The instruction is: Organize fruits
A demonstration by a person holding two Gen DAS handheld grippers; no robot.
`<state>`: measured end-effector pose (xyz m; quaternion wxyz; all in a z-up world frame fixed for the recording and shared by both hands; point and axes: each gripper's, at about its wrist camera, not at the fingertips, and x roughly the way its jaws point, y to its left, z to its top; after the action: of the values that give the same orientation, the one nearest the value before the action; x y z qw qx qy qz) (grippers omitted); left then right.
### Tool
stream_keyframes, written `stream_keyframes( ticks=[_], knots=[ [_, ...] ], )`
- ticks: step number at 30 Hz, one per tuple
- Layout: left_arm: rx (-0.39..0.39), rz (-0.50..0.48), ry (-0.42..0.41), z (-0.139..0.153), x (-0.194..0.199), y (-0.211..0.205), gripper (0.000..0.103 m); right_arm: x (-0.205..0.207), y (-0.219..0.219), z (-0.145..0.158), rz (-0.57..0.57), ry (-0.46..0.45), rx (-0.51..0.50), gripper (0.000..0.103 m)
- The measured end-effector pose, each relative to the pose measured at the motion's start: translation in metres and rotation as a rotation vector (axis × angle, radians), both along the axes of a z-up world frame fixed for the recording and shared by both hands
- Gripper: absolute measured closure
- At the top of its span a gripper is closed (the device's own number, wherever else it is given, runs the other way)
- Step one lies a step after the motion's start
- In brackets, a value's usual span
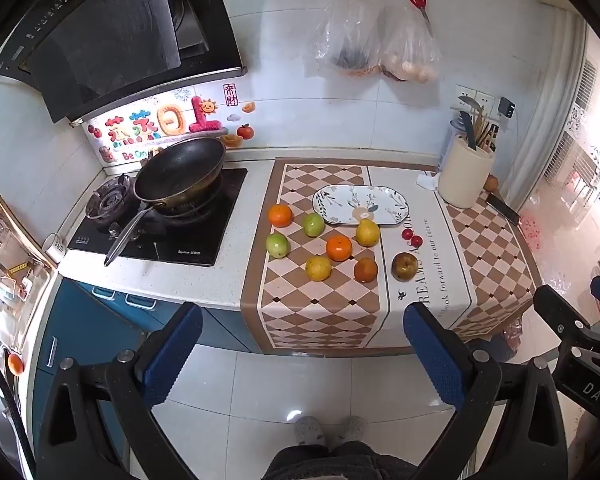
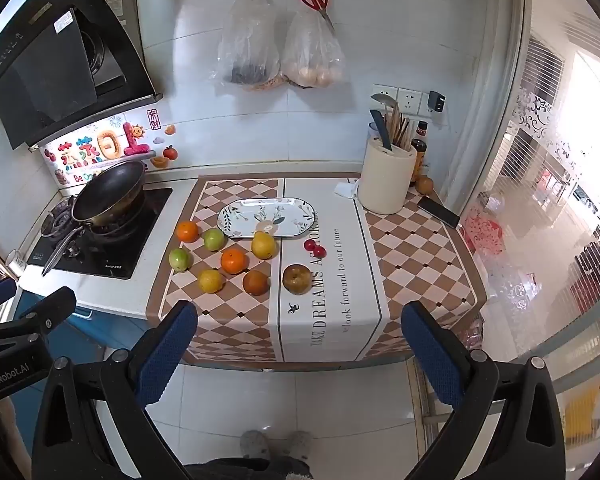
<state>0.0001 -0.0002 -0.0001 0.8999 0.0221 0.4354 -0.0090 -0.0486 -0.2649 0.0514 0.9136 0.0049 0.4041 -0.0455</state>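
At the left of the frame a black wok (image 1: 180, 172) is seen on the stove. Near the centre, oranges (image 1: 339, 247), green fruits (image 1: 313, 224) and a yellow pear (image 1: 367, 232) are spread on the worktop (image 1: 236, 248), below an empty plate (image 1: 360, 204). Both the left tongs (image 1: 302, 354) and the right tongs (image 2: 300, 354) are held released, away from the fruits.

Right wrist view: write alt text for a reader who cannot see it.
Loose fruit, namely oranges, green and yellow pears, a brown apple and two red cherries, lies on a brown checkered cloth in front of an empty oval floral plate. The open right tongs hover above the floor, short of the counter, with a black wok at left.
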Motion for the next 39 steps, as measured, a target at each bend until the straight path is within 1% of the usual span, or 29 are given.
stream_keyframes(
  ticks=[19,22,23,31,36,39],
  knots=[
    [-0.005,0.002,-0.009,0.0,0.0,-0.001,0.0,-0.007,-0.006,0.0,-0.004,-0.015,0.008,0.0],
    [-0.002,0.002,-0.012,0.008,-0.003,-0.019,0.0,-0.011,-0.007,0.002,-0.004,-0.017,0.009,0.0],
    [-0.006,0.002,-0.011,0.007,-0.003,-0.014,0.0,-0.01,-0.006,0.003,-0.004,-0.017,0.008,0.0],
    [-0.006,0.002,-0.013,0.017,-0.001,-0.028,0.0,-0.01,-0.006,0.005,-0.005,-0.016,0.011,0.0],
    [-0.006,0.002,-0.015,0.014,-0.002,-0.022,0.0,-0.011,-0.006,0.006,-0.005,-0.014,0.012,0.0],
    [-0.008,0.001,-0.014,0.018,-0.002,-0.021,0.0,-0.011,-0.005,0.006,-0.005,-0.015,0.01,0.0]
  ],
)
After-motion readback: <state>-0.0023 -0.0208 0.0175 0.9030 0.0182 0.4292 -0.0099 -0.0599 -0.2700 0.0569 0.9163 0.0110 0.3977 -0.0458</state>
